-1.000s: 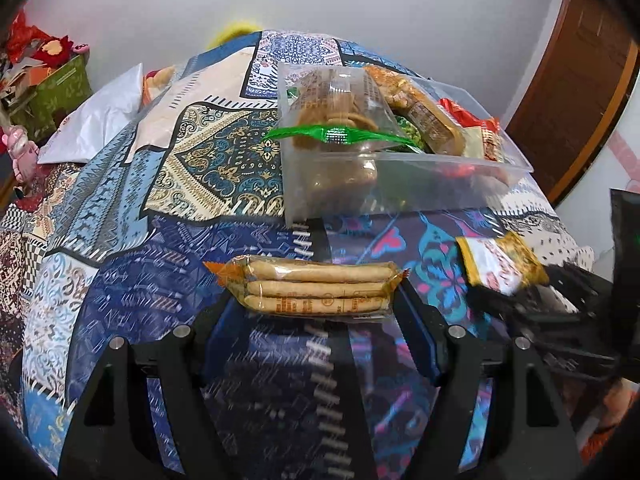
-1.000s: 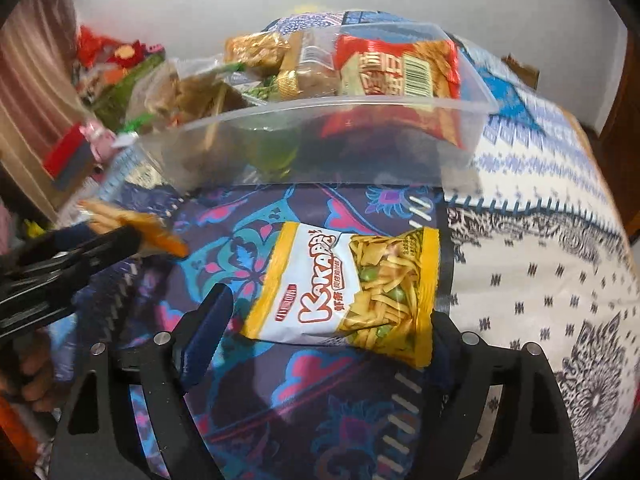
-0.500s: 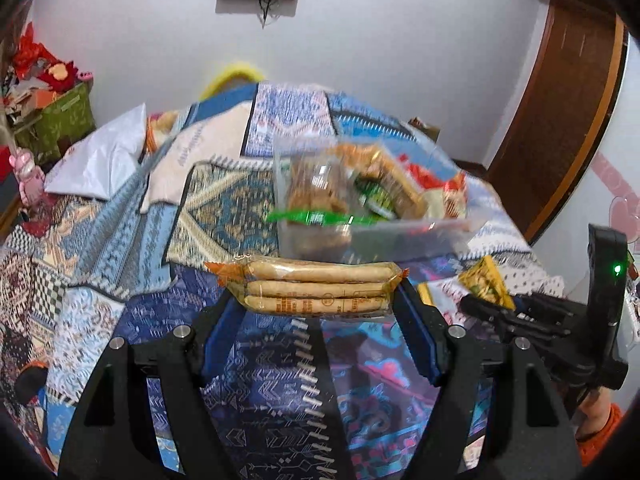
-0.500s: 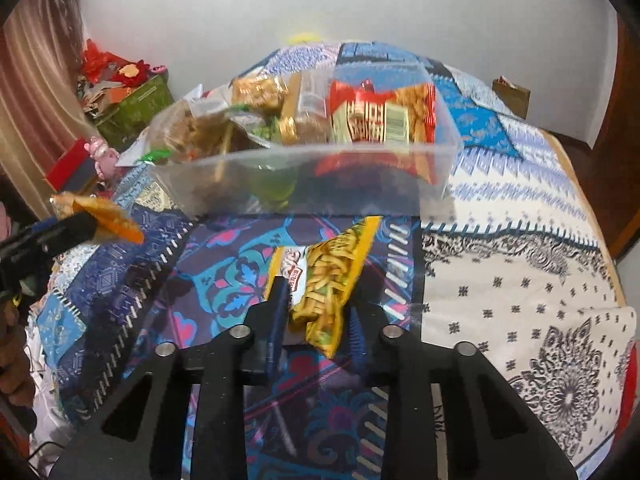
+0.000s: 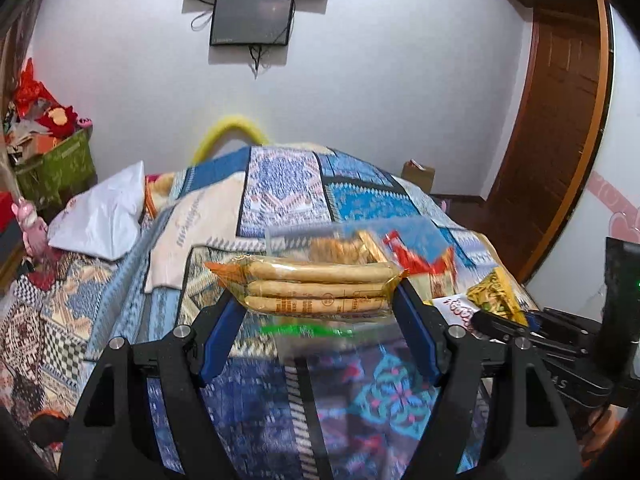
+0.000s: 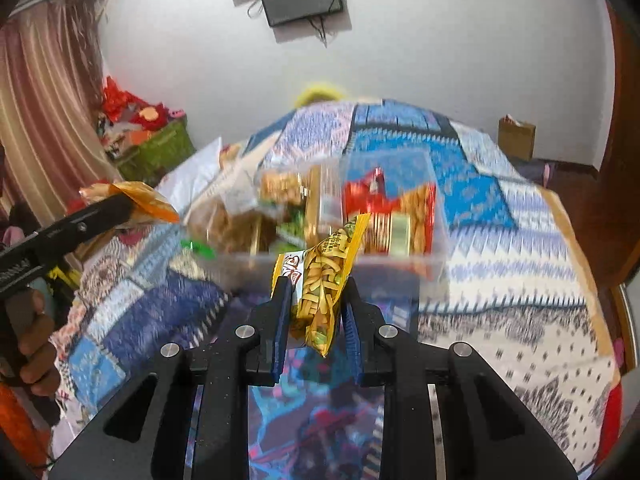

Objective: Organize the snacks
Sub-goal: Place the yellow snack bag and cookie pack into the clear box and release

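My left gripper (image 5: 316, 300) is shut on a clear pack of long biscuit sticks (image 5: 312, 288), held crosswise and lifted above the bed. My right gripper (image 6: 316, 304) is shut on a yellow-and-white snack bag (image 6: 324, 280), squeezed upright between the blue pads. That bag (image 5: 486, 300) also shows at the right of the left wrist view, in the other gripper. Beyond both stands a clear plastic container (image 6: 400, 258) filled with several snack packs; a red-and-orange pack (image 6: 400, 216) leans at its right end. The left gripper's finger (image 6: 96, 212) with the orange pack end shows at the left.
The container (image 5: 280, 236) rests on a bed under a blue patterned quilt (image 6: 500, 240). A white pillow (image 5: 104, 216) and a green basket (image 5: 56, 168) lie at the far left. A screen (image 5: 252, 20) hangs on the wall, and a wooden door (image 5: 560, 140) stands to the right. A hand (image 6: 32, 340) grips the left tool.
The right gripper closed on the yellow snack bag and lifted it off the quilt. Both grippers rose, and the views tilted up so the wall and screen show.
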Demonstrator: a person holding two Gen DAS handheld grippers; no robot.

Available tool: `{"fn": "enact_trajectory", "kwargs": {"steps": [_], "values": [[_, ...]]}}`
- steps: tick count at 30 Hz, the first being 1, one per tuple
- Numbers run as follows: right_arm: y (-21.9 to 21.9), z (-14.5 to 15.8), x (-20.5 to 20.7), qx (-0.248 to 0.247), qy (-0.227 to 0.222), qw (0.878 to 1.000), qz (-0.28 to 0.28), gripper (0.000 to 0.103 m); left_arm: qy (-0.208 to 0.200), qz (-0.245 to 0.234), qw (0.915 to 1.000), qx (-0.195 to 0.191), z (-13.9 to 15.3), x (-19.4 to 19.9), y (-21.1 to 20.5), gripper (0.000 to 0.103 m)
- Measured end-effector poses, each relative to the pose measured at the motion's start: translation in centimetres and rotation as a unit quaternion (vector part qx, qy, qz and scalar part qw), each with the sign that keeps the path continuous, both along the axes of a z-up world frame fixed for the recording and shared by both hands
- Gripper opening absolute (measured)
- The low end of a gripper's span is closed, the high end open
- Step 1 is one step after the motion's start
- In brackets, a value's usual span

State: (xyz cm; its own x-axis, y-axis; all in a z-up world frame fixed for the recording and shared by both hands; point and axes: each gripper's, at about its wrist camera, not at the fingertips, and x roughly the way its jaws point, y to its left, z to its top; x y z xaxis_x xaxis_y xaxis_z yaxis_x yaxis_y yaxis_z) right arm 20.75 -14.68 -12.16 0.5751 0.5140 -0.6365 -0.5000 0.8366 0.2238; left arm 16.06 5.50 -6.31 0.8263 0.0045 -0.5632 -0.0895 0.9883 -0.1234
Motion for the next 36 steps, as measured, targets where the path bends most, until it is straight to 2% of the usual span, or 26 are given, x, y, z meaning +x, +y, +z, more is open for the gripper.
{"fn": "enact_trajectory", "kwargs": {"steps": [6, 10, 20, 23, 26, 30, 33, 35, 36], "values": [[1.2, 0.9, 2.0, 0.012, -0.017, 1.0, -0.001, 0.022, -0.003, 0.019, 0.9996, 0.02, 0.2, 3.5, 0.8, 0.073], [2.8, 0.7, 3.3, 0.011, -0.017, 1.0, 0.006, 0.022, 0.007, 0.032, 0.9993, 0.016, -0.5, 5.9, 1.7, 0.073], [7.1, -1.8, 5.8, -0.013, -0.001, 0.999, 0.029, 0.022, 0.058, 0.036, 0.9977, 0.001, -4.8, 12.1, 3.1, 0.073], [7.6, -2.7, 6.3, -0.014, 0.006, 0.999, 0.029, 0.022, 0.07, 0.037, 0.9968, 0.004, -6.0, 13.3, 3.0, 0.074], [7.8, -3.6, 6.7, -0.017, 0.02, 0.999, 0.033, 0.022, 0.078, 0.038, 0.9962, -0.009, -6.8, 13.9, 3.2, 0.074], [7.7, -3.5, 6.6, -0.022, 0.019, 0.999, 0.035, 0.023, 0.093, 0.032, 0.995, -0.018, -7.4, 14.0, 3.1, 0.076], [7.7, -3.0, 6.4, -0.042, 0.013, 0.999, 0.027, 0.028, 0.098, 0.022, 0.9949, -0.011, -7.3, 13.6, 2.8, 0.076], [7.4, -2.5, 6.1, -0.042, 0.007, 0.999, 0.021, 0.044, 0.096, 0.018, 0.9952, -0.007, -6.8, 13.0, 2.7, 0.077], [7.2, -2.2, 5.9, -0.042, 0.001, 0.999, 0.018, 0.047, 0.092, 0.016, 0.9956, -0.006, -6.4, 12.6, 2.6, 0.077]]}}
